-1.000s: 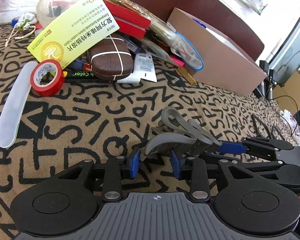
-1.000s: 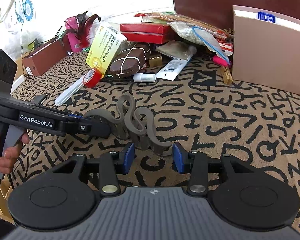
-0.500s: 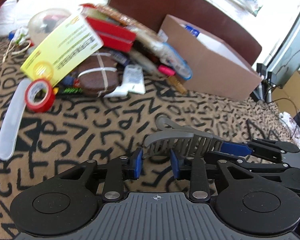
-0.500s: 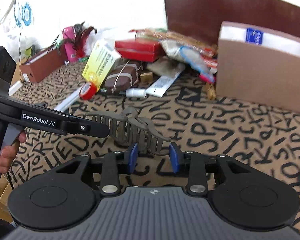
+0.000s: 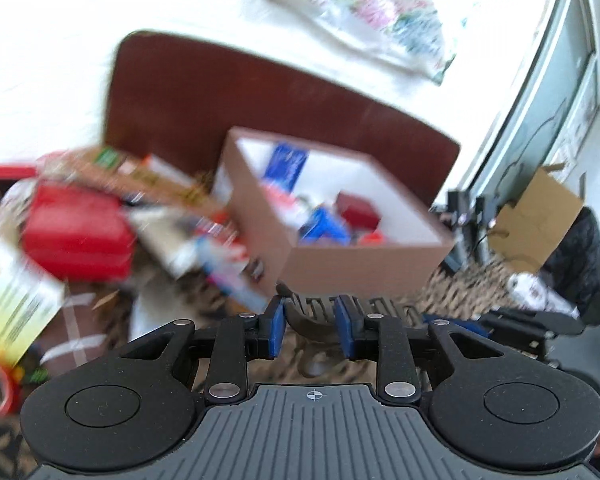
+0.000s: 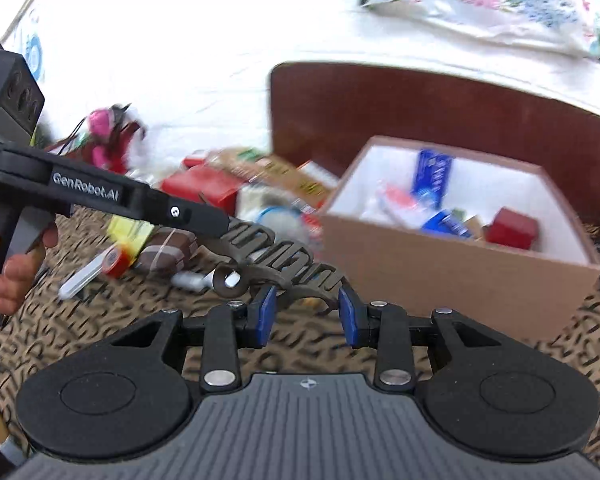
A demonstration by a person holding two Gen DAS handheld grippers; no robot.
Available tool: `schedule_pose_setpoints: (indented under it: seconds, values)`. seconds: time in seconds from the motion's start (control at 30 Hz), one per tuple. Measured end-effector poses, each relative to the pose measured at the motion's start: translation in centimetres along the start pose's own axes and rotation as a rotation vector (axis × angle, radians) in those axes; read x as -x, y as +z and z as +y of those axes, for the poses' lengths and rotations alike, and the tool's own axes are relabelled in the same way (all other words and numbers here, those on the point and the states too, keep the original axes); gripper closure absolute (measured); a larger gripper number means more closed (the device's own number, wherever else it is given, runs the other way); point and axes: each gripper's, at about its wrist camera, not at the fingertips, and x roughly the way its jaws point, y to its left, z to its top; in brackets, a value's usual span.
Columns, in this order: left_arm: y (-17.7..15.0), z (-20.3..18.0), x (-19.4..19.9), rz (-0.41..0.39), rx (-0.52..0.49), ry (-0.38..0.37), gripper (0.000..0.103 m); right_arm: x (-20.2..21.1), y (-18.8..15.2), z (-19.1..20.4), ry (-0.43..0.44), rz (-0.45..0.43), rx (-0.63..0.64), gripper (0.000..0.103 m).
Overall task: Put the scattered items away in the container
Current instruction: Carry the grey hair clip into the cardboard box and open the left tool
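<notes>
Left gripper (image 5: 309, 326): blue pads clamped on one end of a grey, ribbed, flexible rubber strap (image 5: 320, 316). Right gripper (image 6: 305, 314): pads narrowed around the strap's (image 6: 284, 258) other end; contact cannot be confirmed. The strap hangs stretched between both grippers, above the letter-patterned cloth (image 6: 100, 320), just in front of the cardboard box (image 6: 452, 276). The box is brown outside, white inside, and holds blue and red packages. Left of the box lies a blurred pile: red carton (image 5: 76, 236), yellow leaflet (image 5: 12, 312), red tape roll (image 6: 114, 262). Details there are unreadable.
</notes>
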Motion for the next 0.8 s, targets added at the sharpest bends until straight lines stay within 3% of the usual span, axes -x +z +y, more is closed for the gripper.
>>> schedule_pose_setpoints:
  seconds: [0.17,0.5,0.8]
  values:
    - [3.0,-1.1,-3.6,0.016,0.018,-0.055,0.063,-1.2,1.7,-3.7,-0.028,-0.012,-0.061,0.065]
    - [9.2,-4.6,-9.6,-0.015,-0.055,-0.070,0.060,-2.5,5.5,-9.5,-0.089,-0.055,-0.075,0.065]
    - [11.1,-5.8,-19.0,0.055,-0.042,-0.103,0.059,-6.1,5.3,-16.2,-0.165,0.019,-0.120,0.065]
